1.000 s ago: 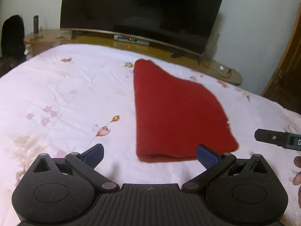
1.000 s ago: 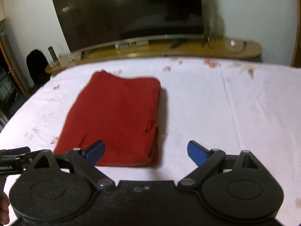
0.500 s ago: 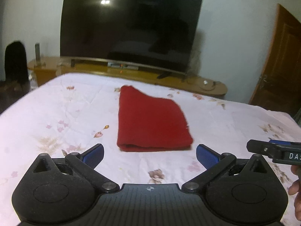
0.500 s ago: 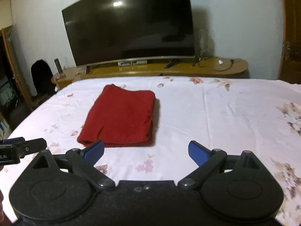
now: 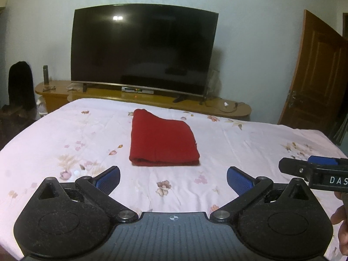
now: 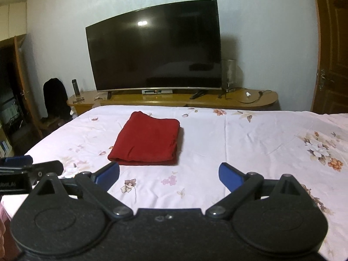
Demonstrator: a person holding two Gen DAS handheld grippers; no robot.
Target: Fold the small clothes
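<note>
Cloth (image 5: 163,140) lies folded ahead of us, running lengthwise away, probably nearer our left gripper (image 5: 173,179). Right gripper (image 6: 169,174) and left both gape, empty.

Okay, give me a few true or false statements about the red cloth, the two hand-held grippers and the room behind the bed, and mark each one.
1. The red cloth lies folded on the floral bedsheet. True.
2. The left hand-held gripper is clamped on the cloth. False: it is open and holds nothing, short of the cloth.
3. The right hand-held gripper is open. True.
4. The television shows a bright picture. False: its screen is dark.
5. The cloth hangs off the bed's edge. False: it rests wholly on the sheet.
</note>
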